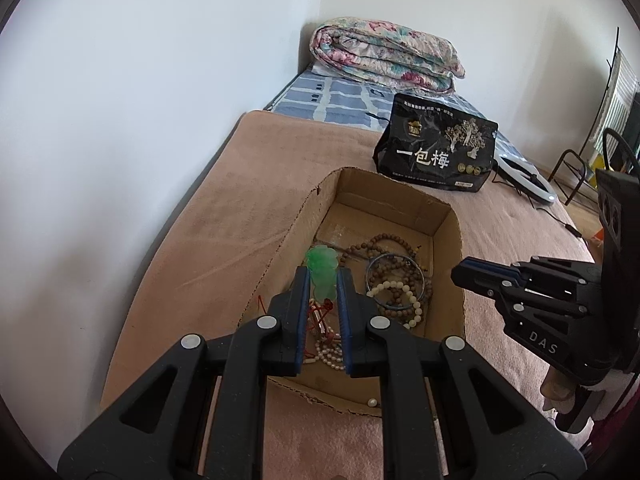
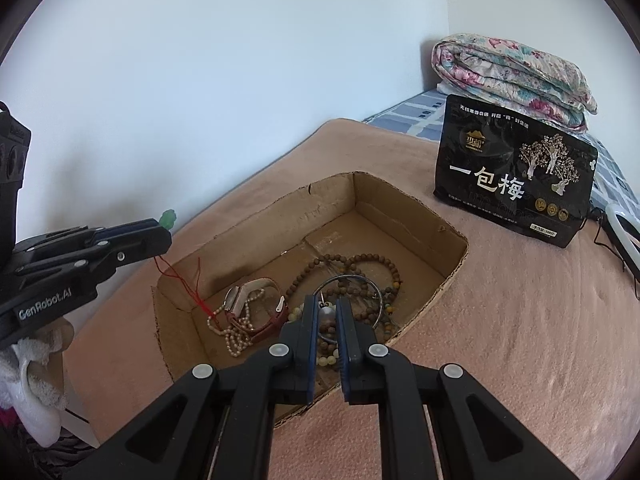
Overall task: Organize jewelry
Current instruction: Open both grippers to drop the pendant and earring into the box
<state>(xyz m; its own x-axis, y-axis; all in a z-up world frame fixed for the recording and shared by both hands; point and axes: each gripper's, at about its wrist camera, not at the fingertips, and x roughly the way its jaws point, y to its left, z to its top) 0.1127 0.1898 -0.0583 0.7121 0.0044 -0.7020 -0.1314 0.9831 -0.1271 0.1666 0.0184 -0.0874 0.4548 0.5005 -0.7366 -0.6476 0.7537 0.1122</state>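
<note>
Left hand-held gripper point(image 1: 323, 280) clamped the green pendant point(image 1: 321, 267) above the cardboard box point(image 1: 450, 216)'s near-left corner mid-bed, right hand-held gripper point(image 2: 327, 307) pinched a small silver pendant point(image 2: 328, 314) over the beads point(image 2: 360, 276), bed's right side open.

matt corrugated cardboard box point(image 2: 420, 216) w/ wooden beads point(image 2: 360, 260), shiny metal bangle point(image 2: 348, 280), glossy plastic pouch point(image 2: 512, 176), fuzzy cloth blanket point(image 2: 520, 340)

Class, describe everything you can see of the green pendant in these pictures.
The green pendant is translucent, jade-like and carved, its top lobed. The left gripper is shut on it, blue pads pressing both sides, its upper part poking past the fingertips. A red cord hangs from it into the cardboard box. It is held above the box, clear of the other jewelry.
</note>
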